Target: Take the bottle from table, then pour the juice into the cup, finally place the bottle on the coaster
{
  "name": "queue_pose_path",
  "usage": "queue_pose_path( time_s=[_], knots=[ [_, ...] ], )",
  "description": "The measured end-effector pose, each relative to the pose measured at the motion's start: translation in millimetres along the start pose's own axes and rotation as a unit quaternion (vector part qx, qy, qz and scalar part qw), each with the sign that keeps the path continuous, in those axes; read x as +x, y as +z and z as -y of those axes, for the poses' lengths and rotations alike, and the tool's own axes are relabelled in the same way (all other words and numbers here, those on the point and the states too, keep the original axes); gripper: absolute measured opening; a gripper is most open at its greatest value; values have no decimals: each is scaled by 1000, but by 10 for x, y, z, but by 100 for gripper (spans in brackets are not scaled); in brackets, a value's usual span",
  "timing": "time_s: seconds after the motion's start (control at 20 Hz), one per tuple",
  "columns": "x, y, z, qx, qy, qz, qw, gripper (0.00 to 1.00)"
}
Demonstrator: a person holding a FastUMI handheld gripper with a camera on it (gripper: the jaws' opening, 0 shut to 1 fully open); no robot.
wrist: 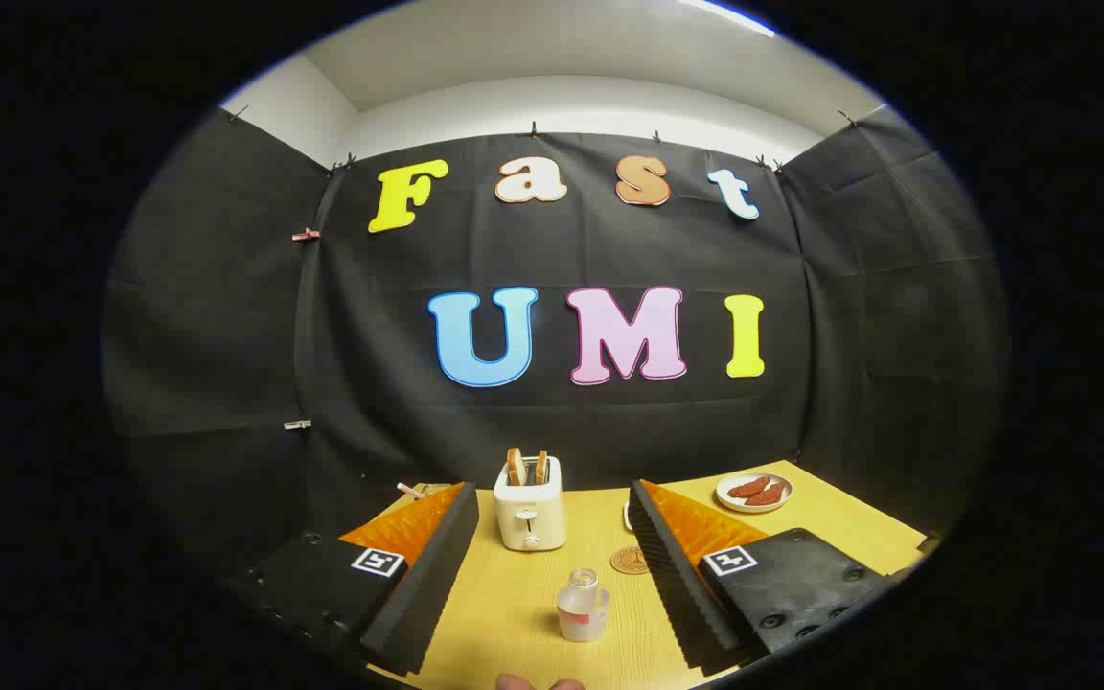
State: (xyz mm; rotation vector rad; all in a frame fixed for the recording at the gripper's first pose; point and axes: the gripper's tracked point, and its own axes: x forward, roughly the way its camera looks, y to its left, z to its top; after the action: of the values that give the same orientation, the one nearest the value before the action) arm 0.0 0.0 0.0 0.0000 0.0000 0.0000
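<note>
Your landmark is the white toaster [530, 515], standing on the wooden table [514, 604] with two bread slices [527, 467] sticking up from it. To its right and nearer you lies a round coaster [631, 560], partly hidden behind the right finger; farther right sits a plate of sausages [754, 492]. The bottle [583, 605] stands upright in front of the toaster, nearer you. Your gripper [552, 575] is spread wide, and the bottle sits between the fingers, touching neither, closer to the right one.
</note>
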Motion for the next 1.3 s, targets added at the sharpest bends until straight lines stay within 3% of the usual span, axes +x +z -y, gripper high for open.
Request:
queue_pose_path(
  time_s=[0.8, 1.3],
  knots=[
    [-132, -77, 56, 11, -6, 0, 1000, 98],
    [-73, -252, 239, 11, -36, 12, 999, 98]
  ],
)
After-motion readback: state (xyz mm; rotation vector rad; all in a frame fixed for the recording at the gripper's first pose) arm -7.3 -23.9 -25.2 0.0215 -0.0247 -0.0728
